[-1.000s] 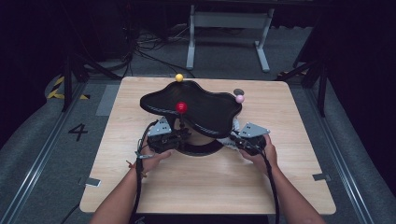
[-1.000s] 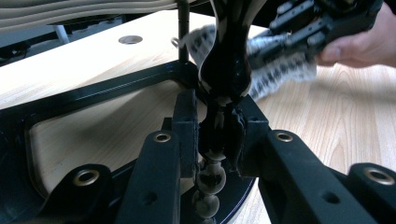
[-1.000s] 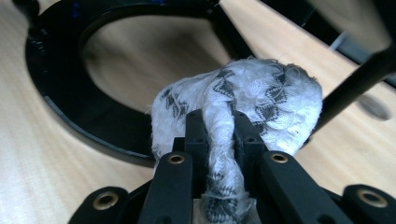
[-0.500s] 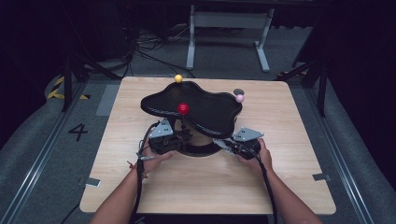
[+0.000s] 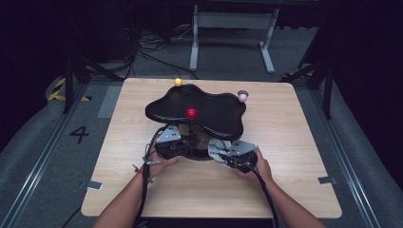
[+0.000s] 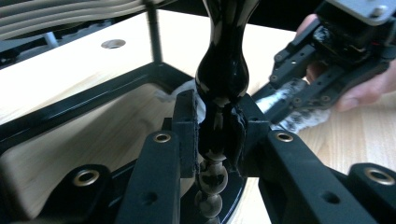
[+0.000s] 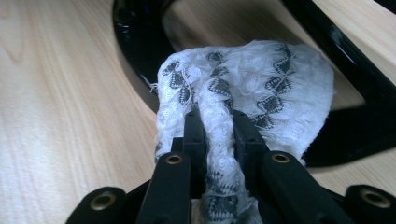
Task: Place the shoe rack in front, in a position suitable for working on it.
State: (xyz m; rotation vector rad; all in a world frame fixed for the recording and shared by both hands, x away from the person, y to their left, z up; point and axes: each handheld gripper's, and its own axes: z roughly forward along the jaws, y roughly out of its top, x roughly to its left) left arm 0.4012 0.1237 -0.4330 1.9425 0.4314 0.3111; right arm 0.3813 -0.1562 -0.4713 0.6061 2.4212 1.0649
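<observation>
Since the earlier frames the right claw (image 5: 223, 153) has slid toward the person's right and nearer the bench edge, carrying its cloth along the stand's base, while the left claw (image 5: 183, 142) has barely shifted.

That white cloth with a dark woven pattern (image 7: 243, 93) is pinched between the right claw's pressed-together pads, bunched up and spilling out ahead of them onto the glossy black base ring (image 7: 140, 65) of the stand. The left claw is clamped on the stand's glossy black turned stem (image 6: 222, 93), just below its bulge, steadying it. Above both claws spreads the wavy black tray top (image 5: 199, 109), with a red ball (image 5: 191, 113) at its centre, a yellow ball (image 5: 178, 81) and a pink ball (image 5: 243, 97) at its far rim.

Wiping looks to be the step in hand. It would go best with the cloth kept flat against the ring, the stroke following its curve, and the left grip firm so the stand does not skid on the pale wooden bench (image 5: 294, 137).
</observation>
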